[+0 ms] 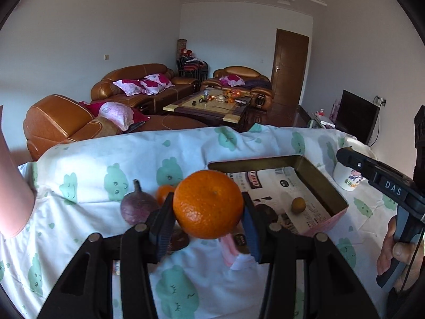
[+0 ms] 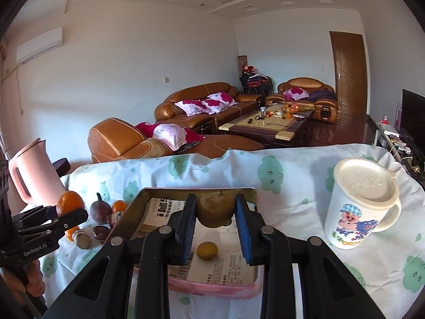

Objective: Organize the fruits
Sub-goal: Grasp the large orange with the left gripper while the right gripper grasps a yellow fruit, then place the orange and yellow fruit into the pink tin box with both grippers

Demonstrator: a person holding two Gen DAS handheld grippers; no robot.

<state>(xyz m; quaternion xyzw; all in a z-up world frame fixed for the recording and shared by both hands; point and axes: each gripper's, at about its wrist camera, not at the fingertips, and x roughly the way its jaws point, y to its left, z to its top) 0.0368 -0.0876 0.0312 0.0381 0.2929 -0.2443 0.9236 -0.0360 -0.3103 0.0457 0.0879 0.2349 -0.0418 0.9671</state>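
Note:
My left gripper (image 1: 208,212) is shut on a large orange mandarin (image 1: 208,204) and holds it above the cloth, left of the pink box (image 1: 329,191). It also shows in the right wrist view (image 2: 69,203). My right gripper (image 2: 215,214) is shut on a brown kiwi (image 2: 215,210) above the pink box (image 2: 212,291), which is lined with newspaper. A small yellow-brown fruit (image 2: 207,250) lies in the box. A purple fruit (image 1: 138,207), a small orange (image 1: 163,192) and dark brown fruits (image 2: 101,232) lie on the cloth left of the box.
A white lidded cartoon mug (image 2: 361,204) stands right of the box. A pink kettle (image 2: 29,170) stands at the far left. The table wears a white cloth with green prints (image 1: 106,164). Sofas and a coffee table (image 1: 209,106) lie beyond.

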